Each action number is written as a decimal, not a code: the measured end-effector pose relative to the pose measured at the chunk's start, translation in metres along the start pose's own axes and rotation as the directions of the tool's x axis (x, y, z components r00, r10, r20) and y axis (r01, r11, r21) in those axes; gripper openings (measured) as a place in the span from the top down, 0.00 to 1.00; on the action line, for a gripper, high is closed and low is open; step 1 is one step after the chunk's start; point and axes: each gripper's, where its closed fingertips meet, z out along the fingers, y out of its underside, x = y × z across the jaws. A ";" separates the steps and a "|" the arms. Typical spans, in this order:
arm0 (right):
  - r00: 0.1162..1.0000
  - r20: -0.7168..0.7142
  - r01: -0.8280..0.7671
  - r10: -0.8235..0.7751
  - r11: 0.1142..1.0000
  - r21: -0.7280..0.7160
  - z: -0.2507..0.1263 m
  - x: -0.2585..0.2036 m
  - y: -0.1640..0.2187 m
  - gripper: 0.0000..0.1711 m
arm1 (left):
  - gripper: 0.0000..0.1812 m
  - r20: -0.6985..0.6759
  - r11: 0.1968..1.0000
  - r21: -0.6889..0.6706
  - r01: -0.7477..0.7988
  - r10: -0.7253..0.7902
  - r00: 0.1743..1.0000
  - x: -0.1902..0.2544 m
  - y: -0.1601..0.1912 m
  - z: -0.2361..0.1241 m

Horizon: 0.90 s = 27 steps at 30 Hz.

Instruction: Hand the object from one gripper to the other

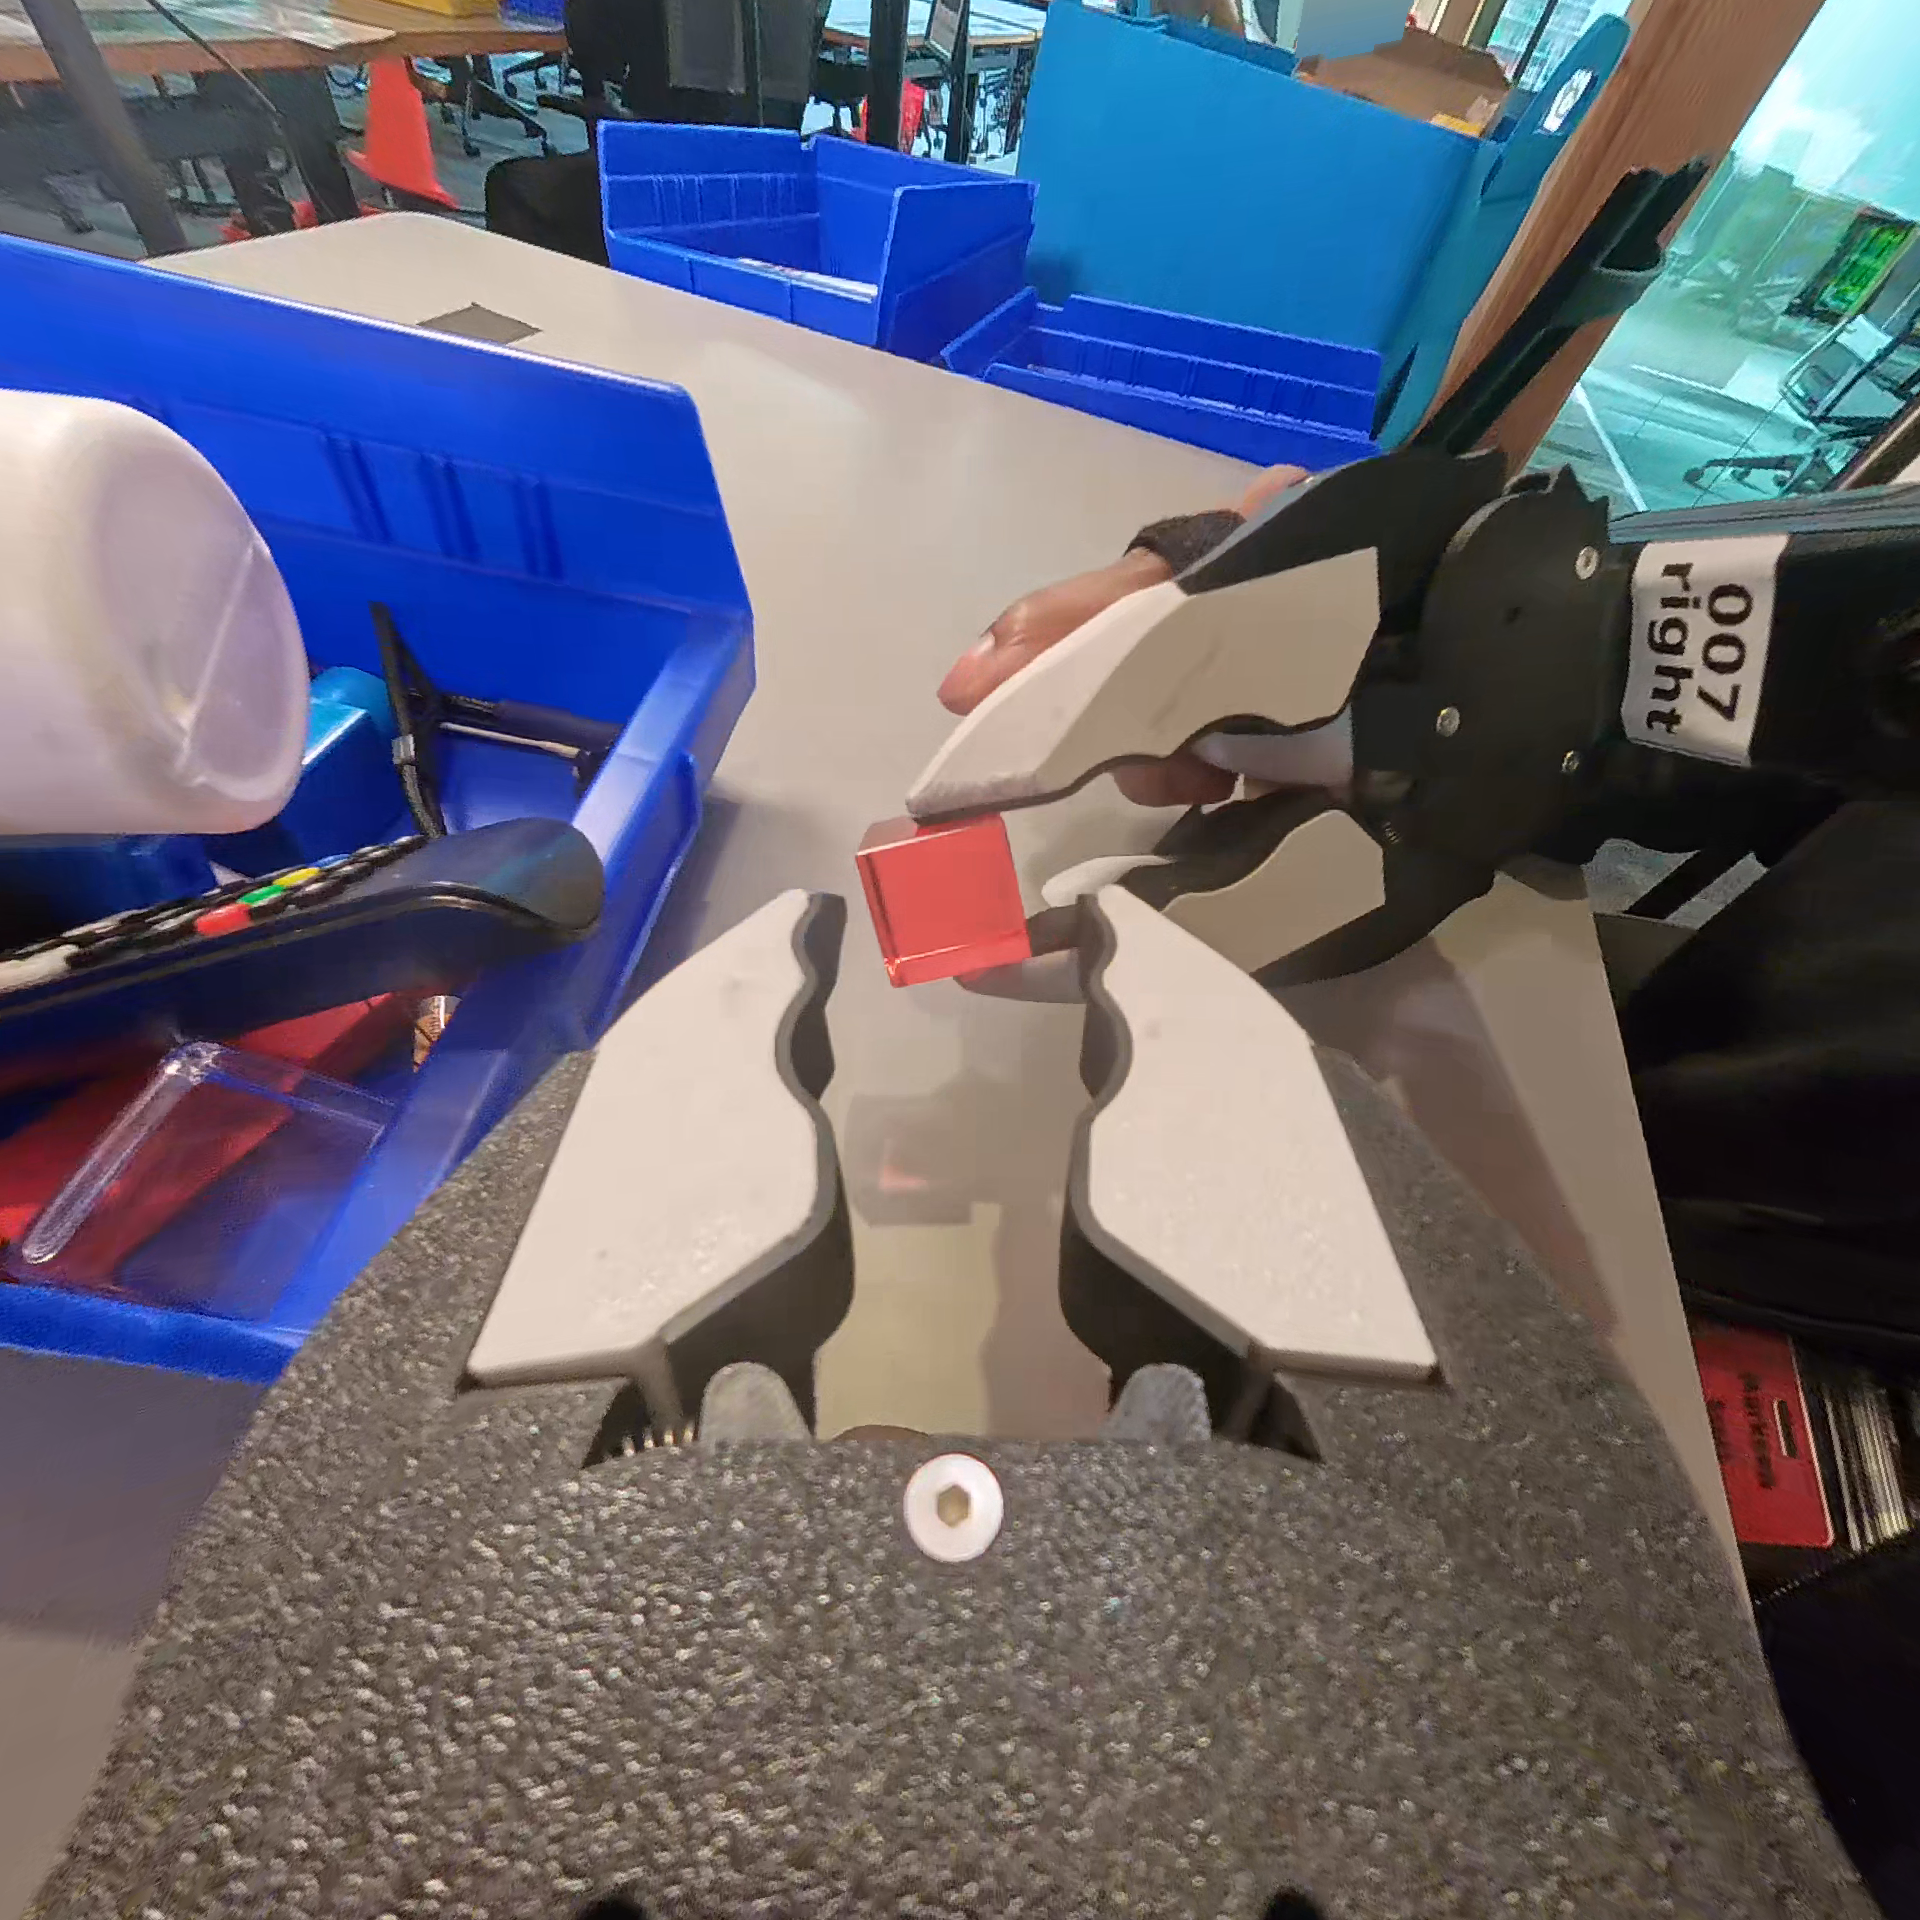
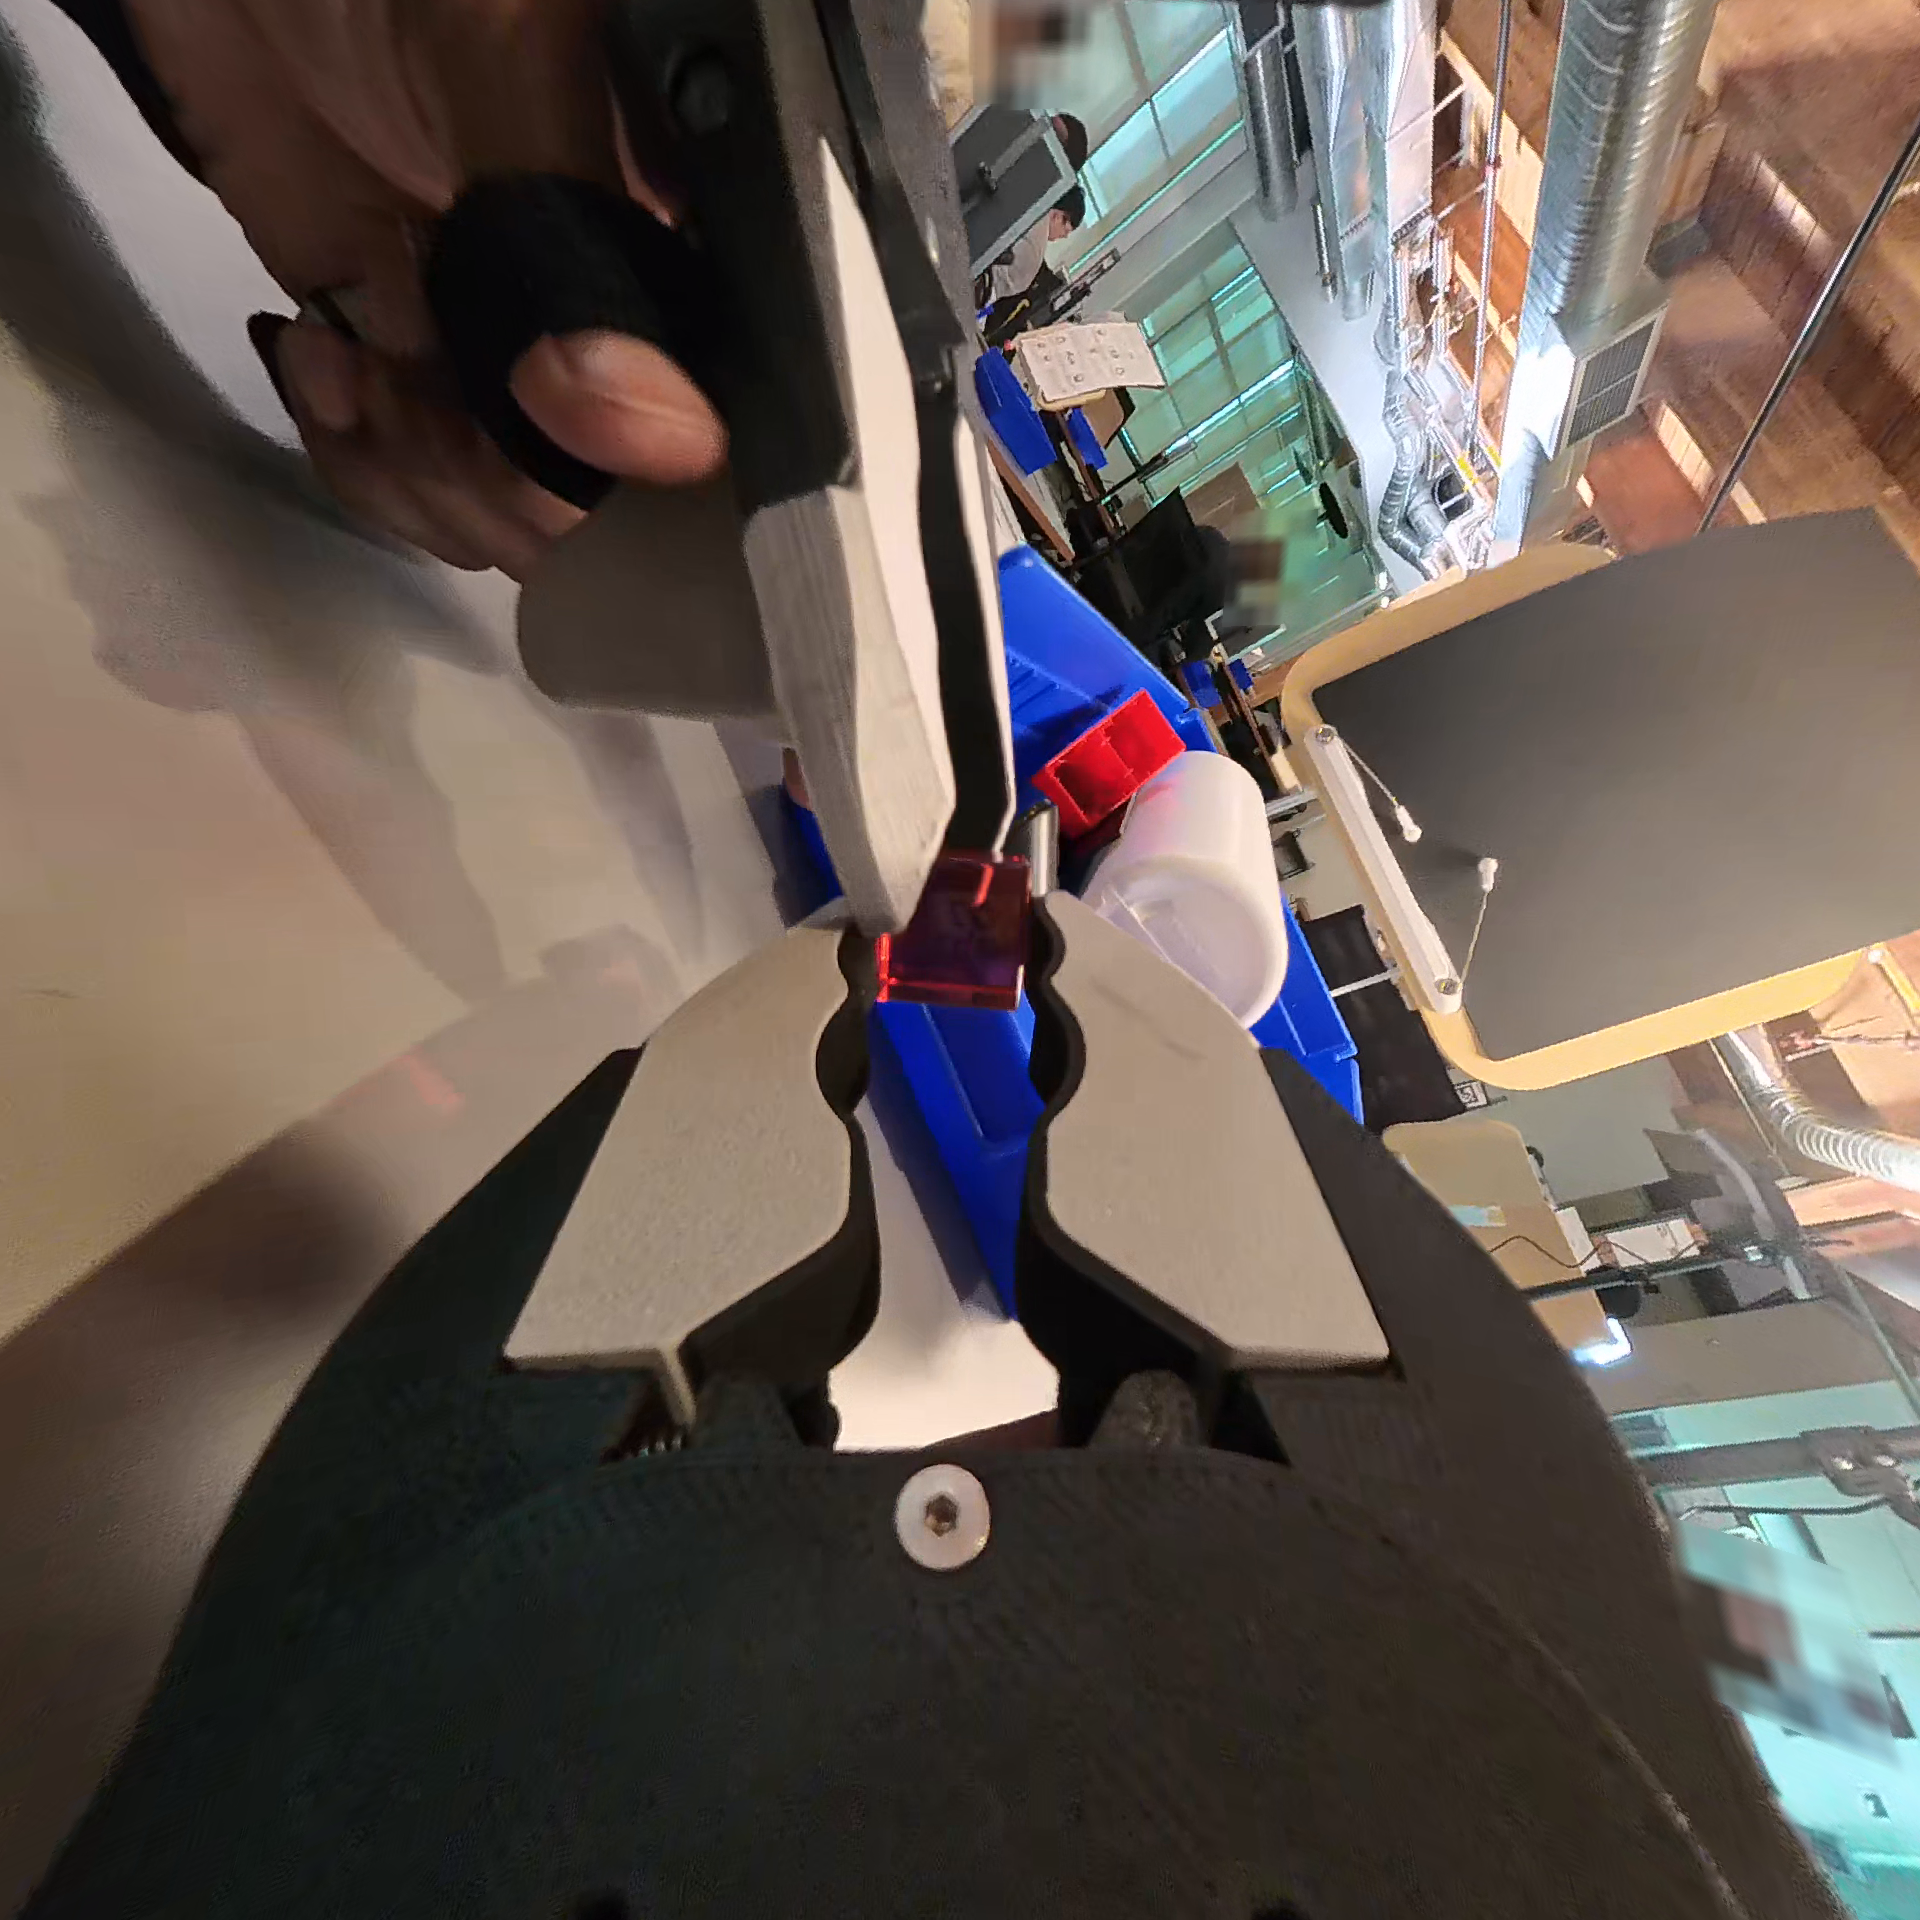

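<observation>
R gripper (image 1: 961, 868) fingers clamped on red cube (image 1: 940, 899), L gripper (image 1: 951, 925) fingers spread beside cube, grey table (image 1: 935, 468)

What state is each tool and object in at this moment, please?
left tool: open, fingers on either side of the red cube, not yet clamped.
right tool: shut on the red cube.
red cube: held aloft, between both tools.
blue bin: open-topped, holding several items.
white bottle: lying tilted over the bin.
</observation>
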 end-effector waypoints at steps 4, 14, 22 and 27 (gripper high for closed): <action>1.000 0.003 0.029 -0.029 0.999 0.024 -0.001 -0.004 -0.006 0.85 | 0.82 -0.009 1.000 -0.011 0.012 -0.012 1.000 0.003 0.004 0.003; 0.969 -0.107 -0.210 0.224 0.969 0.127 -0.009 0.031 -0.012 0.84 | 0.84 -0.131 0.894 0.297 0.335 -0.309 0.942 -0.011 -0.035 -0.015; 0.882 -0.120 -0.437 0.455 0.887 0.151 0.004 0.035 -0.022 0.77 | 0.84 -0.396 0.618 0.466 0.632 -0.493 0.774 -0.007 -0.056 -0.024; 0.913 -0.160 -0.353 0.376 0.923 0.155 0.007 0.032 -0.030 0.76 | 0.84 -0.440 0.590 0.436 0.679 -0.519 0.733 0.004 -0.052 -0.014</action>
